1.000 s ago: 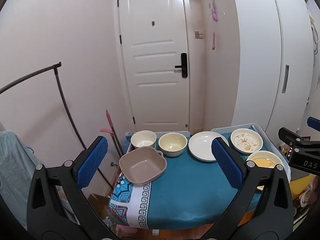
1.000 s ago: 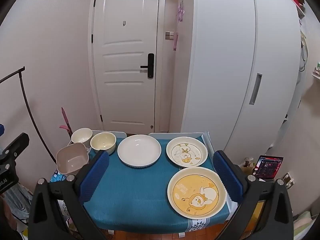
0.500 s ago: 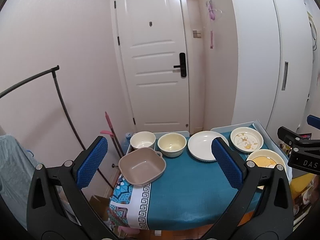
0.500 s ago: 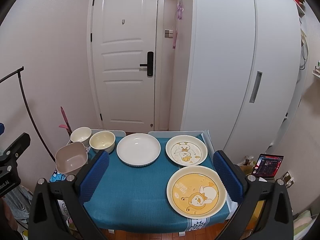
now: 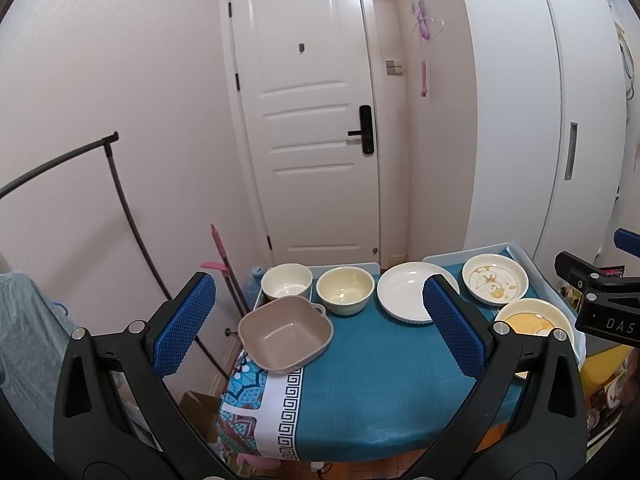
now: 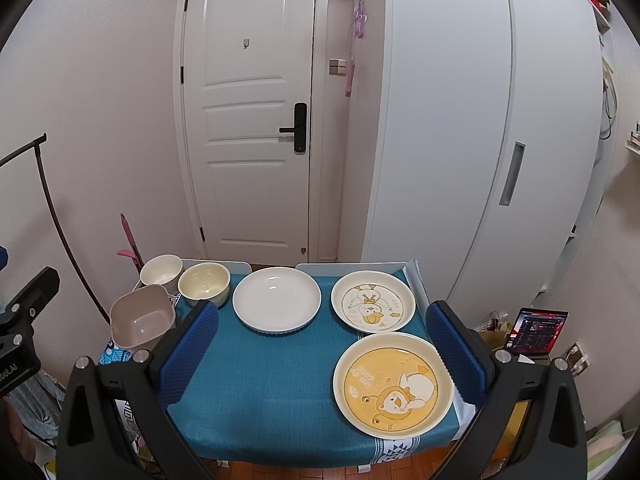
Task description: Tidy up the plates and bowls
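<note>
Plates and bowls, on blue-clothed table [image 6: 272, 380], all untouched. Right gripper [image 6: 322, 356]: jaws spread, empty, raised at near edge; yellow bear plate [image 6: 394, 385] nearest, low right between pads. Left gripper [image 5: 318, 320]: spread, empty, above near-left; beige square bowl [image 5: 285, 333] closest ahead. Beyond: duck plate [image 6: 373, 301], white plate [image 6: 277, 299], cream bowl [image 5: 345, 290], white bowl [image 5: 286, 281].

A matt teal woven tablecloth [image 6: 280, 380] lies under a glossy white ceramic plate [image 6: 277, 299] and a smooth, matt taupe square plastic bowl [image 5: 285, 333].
</note>
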`<state>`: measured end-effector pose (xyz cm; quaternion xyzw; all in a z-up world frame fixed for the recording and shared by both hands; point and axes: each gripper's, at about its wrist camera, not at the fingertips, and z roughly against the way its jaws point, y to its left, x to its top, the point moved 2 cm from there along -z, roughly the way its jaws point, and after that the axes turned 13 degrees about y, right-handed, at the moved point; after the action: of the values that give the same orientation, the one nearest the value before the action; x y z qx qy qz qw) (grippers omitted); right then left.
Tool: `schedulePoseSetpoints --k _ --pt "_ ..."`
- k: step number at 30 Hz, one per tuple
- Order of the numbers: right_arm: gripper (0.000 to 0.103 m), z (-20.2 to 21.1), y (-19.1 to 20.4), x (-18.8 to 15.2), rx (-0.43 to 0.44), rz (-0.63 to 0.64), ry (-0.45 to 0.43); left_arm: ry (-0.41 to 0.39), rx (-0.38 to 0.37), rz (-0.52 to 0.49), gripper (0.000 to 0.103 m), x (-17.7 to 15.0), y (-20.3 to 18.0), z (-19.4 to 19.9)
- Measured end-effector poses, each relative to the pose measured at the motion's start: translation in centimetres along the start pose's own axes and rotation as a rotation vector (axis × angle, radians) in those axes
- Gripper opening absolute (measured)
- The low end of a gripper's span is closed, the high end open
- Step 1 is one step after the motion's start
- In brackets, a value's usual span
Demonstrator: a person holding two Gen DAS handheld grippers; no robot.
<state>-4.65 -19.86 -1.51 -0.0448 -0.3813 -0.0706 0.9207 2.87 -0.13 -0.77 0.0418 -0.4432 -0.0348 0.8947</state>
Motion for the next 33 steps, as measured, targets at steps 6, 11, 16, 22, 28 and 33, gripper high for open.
schedulePoseSetpoints --k 6,11,16,22,28,33 --pt "0.103 -0.11 0.03 0.04 0.000 -0.001 0.001 0.002 0.002 -0.002 0.103 0.13 0.09 -0.03" --pt "0.103 -0.34 0.13 0.13 0.000 0.001 0.004 0.002 0.002 0.000 0.103 0.13 0.08 -0.11" --pt "0.103 -0.38 0.11 0.16 -0.001 -0.002 0.006 0.002 0.002 -0.002 0.103 0.12 0.07 -0.11" --pt "0.103 -0.60 0.05 0.10 0.001 -0.006 0.008 0.002 0.001 -0.001 0.103 0.14 0.04 -0.12" --pt "0.103 -0.60 0.04 0.12 0.002 -0.006 0.009 0.002 0.002 -0.001 0.103 0.20 0.06 -0.11" --pt "0.103 -0.60 0.04 0.11 0.001 -0.007 0.009 0.003 0.001 -0.001 0.103 0.22 0.07 -0.10"
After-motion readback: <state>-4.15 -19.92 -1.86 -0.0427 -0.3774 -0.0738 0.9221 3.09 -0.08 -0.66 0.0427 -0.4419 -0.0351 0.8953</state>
